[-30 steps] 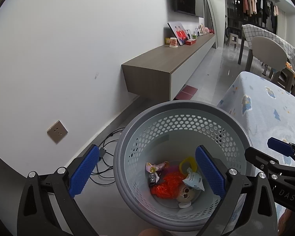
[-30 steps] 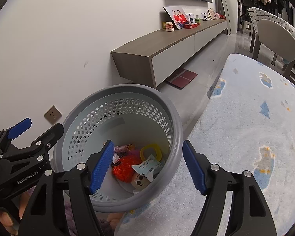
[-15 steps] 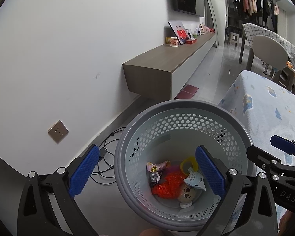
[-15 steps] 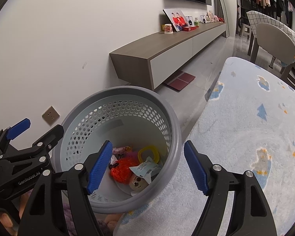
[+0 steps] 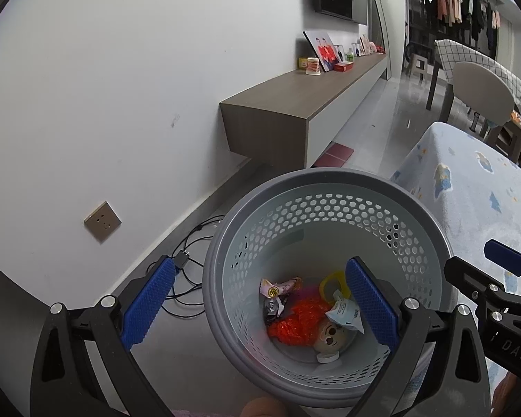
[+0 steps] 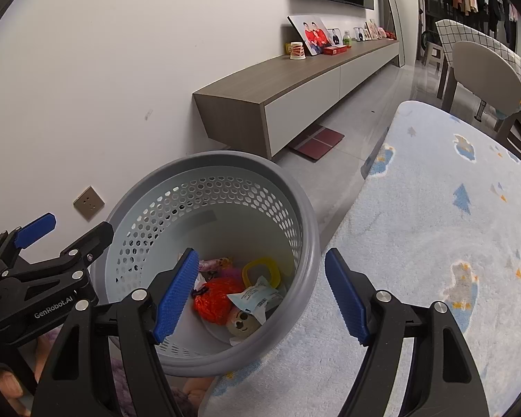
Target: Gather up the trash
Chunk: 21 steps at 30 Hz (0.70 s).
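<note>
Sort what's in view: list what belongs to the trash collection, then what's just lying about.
Part of the job:
- grey perforated basket
- orange crumpled bag inside it
- white wrapper with barcode
- yellow ring
- left gripper and right gripper, both open and empty

Just lying about:
- paper cup on the wall shelf
- photo frame
- black cables
- blue patterned rug

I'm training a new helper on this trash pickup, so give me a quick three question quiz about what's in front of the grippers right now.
1. True or false: the left gripper is holding a piece of trash.
2. Which lies in the basket? A. orange crumpled wrapper B. glass bottle C. shoe
3. Fill in: the basket stands partly on the pale blue ____.

Key: 1. False, both it and the right gripper are open and empty. 2. A. 3. rug.
</note>
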Tool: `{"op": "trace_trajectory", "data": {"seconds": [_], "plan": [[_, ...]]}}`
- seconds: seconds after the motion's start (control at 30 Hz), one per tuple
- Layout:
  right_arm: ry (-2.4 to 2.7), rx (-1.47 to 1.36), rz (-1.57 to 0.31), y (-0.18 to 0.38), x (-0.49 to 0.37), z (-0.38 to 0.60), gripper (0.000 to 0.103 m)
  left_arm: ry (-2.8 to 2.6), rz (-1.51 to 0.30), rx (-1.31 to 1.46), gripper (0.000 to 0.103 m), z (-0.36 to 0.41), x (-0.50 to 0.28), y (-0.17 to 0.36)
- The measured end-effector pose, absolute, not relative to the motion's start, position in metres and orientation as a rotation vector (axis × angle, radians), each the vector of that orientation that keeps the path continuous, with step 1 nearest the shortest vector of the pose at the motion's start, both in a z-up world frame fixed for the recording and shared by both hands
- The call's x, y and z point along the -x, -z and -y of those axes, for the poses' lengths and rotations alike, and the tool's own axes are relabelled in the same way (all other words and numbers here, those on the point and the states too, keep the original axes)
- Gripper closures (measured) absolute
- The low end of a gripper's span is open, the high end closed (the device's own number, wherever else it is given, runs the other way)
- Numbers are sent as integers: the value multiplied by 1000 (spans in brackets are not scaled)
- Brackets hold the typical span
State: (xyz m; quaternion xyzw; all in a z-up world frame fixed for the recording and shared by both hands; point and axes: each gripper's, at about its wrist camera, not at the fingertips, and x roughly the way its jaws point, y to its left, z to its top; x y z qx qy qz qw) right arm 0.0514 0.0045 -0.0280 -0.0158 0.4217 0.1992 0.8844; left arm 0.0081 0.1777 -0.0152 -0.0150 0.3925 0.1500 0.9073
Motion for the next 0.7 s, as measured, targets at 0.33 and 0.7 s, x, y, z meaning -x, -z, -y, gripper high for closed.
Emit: {"op": "trace_trajectory", "data": {"seconds": [0.33,0.7], "plan": [[-414,35,-877,29,-52,-4,31,-334,-792,7,6,-177,-6,12],[-413,44,-875,30,-50,-2,31,-341,-774,-5,6,-177,-4,9]]}}
